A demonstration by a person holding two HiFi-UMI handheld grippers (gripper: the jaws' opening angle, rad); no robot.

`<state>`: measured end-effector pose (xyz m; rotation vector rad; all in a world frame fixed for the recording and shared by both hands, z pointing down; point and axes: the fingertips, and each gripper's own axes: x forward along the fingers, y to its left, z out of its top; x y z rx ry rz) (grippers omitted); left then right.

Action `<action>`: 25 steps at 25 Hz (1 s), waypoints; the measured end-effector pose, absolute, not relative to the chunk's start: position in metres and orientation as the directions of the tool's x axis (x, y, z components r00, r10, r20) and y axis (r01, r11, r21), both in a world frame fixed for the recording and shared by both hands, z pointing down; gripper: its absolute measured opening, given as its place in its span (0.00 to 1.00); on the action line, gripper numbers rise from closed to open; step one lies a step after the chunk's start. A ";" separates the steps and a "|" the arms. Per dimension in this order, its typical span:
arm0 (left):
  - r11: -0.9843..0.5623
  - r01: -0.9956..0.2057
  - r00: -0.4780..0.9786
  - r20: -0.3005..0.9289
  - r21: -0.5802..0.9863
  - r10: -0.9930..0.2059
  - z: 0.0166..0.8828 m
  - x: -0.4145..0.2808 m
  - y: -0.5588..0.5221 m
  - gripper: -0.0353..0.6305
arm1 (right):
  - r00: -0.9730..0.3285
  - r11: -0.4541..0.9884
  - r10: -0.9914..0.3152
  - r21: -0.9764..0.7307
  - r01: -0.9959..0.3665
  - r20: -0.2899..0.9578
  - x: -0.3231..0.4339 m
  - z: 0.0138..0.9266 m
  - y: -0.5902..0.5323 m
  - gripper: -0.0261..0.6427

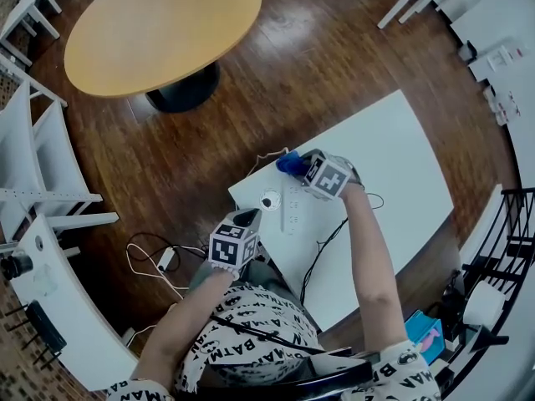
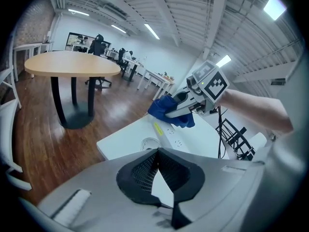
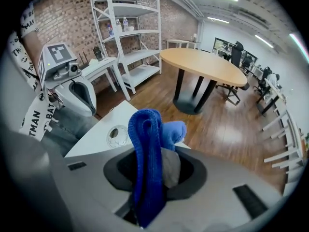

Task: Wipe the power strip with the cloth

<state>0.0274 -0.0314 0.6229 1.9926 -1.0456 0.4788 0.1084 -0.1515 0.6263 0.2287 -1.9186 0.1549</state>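
Observation:
The white power strip lies near the left edge of the white table, with a black cable trailing toward me. My right gripper is shut on a bunched blue cloth at the strip's far end; whether the cloth touches the strip I cannot tell. My left gripper hovers at the table's near-left edge, its jaws shut with nothing between them.
A small round clear object sits on the table left of the strip. A round wooden table stands beyond, with white shelving at left. Cables and a white adapter lie on the floor. A black rack stands at right.

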 end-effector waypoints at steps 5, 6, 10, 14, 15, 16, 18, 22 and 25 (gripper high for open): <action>-0.316 -0.811 0.583 0.640 0.492 -0.500 0.626 0.033 -0.024 0.03 | -0.333 0.986 -0.015 -0.041 -0.162 0.943 0.104 0.625 -0.120 0.23; -0.316 -0.811 0.583 0.640 0.492 -0.500 0.626 0.035 -0.022 0.03 | -0.340 0.987 -0.002 -0.054 -0.154 0.941 0.103 0.625 -0.110 0.23; -0.316 -0.814 0.580 0.639 0.488 -0.505 0.625 0.038 -0.018 0.03 | -0.366 0.989 0.017 -0.070 -0.132 0.931 0.104 0.627 -0.078 0.23; -0.313 -0.817 0.574 0.638 0.484 -0.513 0.623 0.040 -0.011 0.03 | -0.385 0.988 0.033 -0.088 -0.126 0.922 0.105 0.628 -0.049 0.23; -0.311 -0.819 0.572 0.638 0.482 -0.515 0.623 0.039 -0.009 0.03 | -0.391 0.988 0.033 -0.089 -0.126 0.920 0.104 0.629 -0.042 0.23; -0.308 -0.821 0.569 0.639 0.481 -0.518 0.623 0.039 -0.007 0.03 | -0.396 0.988 0.037 -0.093 -0.123 0.917 0.105 0.629 -0.035 0.23; -0.302 -0.825 0.563 0.638 0.478 -0.525 0.622 0.039 -0.004 0.03 | -0.403 0.988 0.050 -0.104 -0.113 0.914 0.107 0.628 -0.020 0.23; -0.298 -0.833 0.550 0.643 0.466 -0.533 0.621 0.038 0.002 0.03 | -0.408 0.991 0.055 -0.101 -0.092 0.911 0.112 0.627 0.009 0.23; -0.299 -0.834 0.549 0.643 0.464 -0.535 0.622 0.040 0.006 0.03 | -0.417 0.990 0.074 -0.116 -0.077 0.906 0.113 0.627 0.030 0.23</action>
